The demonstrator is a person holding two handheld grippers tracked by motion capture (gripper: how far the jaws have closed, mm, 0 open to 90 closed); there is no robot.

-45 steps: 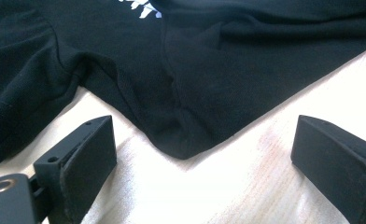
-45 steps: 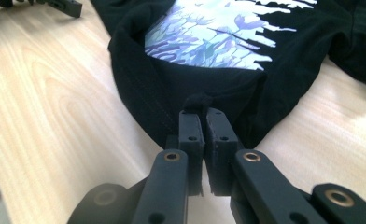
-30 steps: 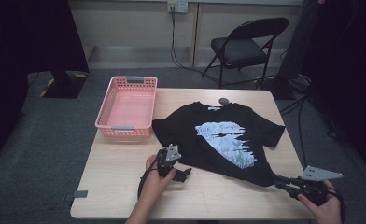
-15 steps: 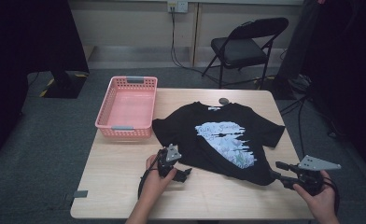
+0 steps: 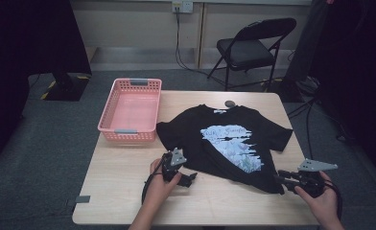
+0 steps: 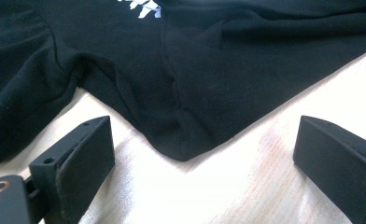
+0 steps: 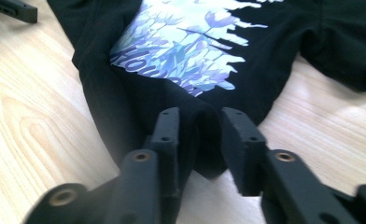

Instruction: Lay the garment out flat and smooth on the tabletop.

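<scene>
Both grippers are working the hem end of a black T-shirt (image 5: 227,139) that lies flat, print side up, on the wooden table (image 5: 123,191), collar pointing away from the person. The right gripper (image 7: 200,140) has pinched the shirt's bottom corner on its side: in the right gripper view a fold of black cloth bunches between the two jaws, which stand close together on it. The left gripper (image 6: 204,154) is spread wide, jaws resting low on the table with the other hem corner lying just ahead of them, not yet between them (the side seam runs straight down into that corner, a handy guide).

The step in hand looks like taking both bottom corners before folding or lifting the shirt, and it seems only half done. To do it well, the left gripper should slide forward along the tabletop until the corner sits deep between the jaws, then close on both layers of fabric, not just the top one. Keeping the lower jaw flat on the wood should help it slip under the hem without pushing the cloth into a wrinkle. The right grip looks shallow, so any pull should wait until both sides are held evenly.

A pink plastic basket (image 5: 131,111) stands beside the shirt's sleeve, just clear of it.
</scene>
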